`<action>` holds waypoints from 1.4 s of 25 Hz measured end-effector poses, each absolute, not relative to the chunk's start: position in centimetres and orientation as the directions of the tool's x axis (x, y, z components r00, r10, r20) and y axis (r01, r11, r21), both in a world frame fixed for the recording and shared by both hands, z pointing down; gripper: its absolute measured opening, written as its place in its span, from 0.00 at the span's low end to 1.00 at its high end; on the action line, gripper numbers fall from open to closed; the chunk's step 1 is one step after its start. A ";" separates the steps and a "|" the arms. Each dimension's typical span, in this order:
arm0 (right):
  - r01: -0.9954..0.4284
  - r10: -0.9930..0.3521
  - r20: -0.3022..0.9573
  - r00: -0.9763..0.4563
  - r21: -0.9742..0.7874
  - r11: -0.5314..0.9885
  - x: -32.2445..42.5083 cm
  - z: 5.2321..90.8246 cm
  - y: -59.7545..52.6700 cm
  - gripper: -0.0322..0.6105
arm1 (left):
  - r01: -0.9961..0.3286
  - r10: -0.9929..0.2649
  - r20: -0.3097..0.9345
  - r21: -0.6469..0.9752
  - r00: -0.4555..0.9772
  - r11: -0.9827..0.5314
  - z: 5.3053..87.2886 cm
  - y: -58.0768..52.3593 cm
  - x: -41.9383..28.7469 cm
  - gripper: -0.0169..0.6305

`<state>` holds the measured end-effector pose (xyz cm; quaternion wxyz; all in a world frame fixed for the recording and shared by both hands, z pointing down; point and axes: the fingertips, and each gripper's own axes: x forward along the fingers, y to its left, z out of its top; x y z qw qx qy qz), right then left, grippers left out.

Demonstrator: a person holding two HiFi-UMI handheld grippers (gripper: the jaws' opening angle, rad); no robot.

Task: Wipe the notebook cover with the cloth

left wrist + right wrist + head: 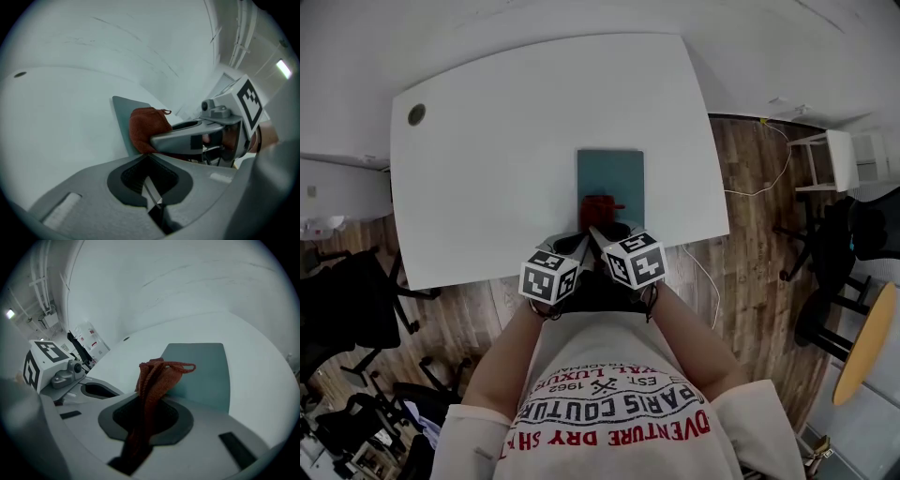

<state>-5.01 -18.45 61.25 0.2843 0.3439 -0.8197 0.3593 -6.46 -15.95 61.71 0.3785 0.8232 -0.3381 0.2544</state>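
A teal notebook (610,176) lies flat on the white table (506,141), near its front edge. My right gripper (140,427) is shut on a rust-red cloth (152,380), which sticks up between the jaws and hangs over the notebook's near end (201,371). In the head view the cloth (600,204) sits at the notebook's near edge, just ahead of both grippers. My left gripper (152,187) is shut with nothing between its jaws and sits just left of the right gripper (197,136). The cloth (145,129) and notebook (124,117) lie ahead of it.
A round dark grommet (416,114) is set in the table's far left corner. Black office chairs (347,309) stand on the wooden floor at left, and a cable (769,178) runs over the floor at right. A round wooden table edge (867,347) shows at far right.
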 end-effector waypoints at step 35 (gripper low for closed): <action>-0.855 -0.407 0.759 -0.508 -0.389 0.343 7.5 61.9 -16.2 0.17 | -0.772 -0.385 0.685 0.439 0.619 -0.460 61.8 -15.6 -6.3 0.04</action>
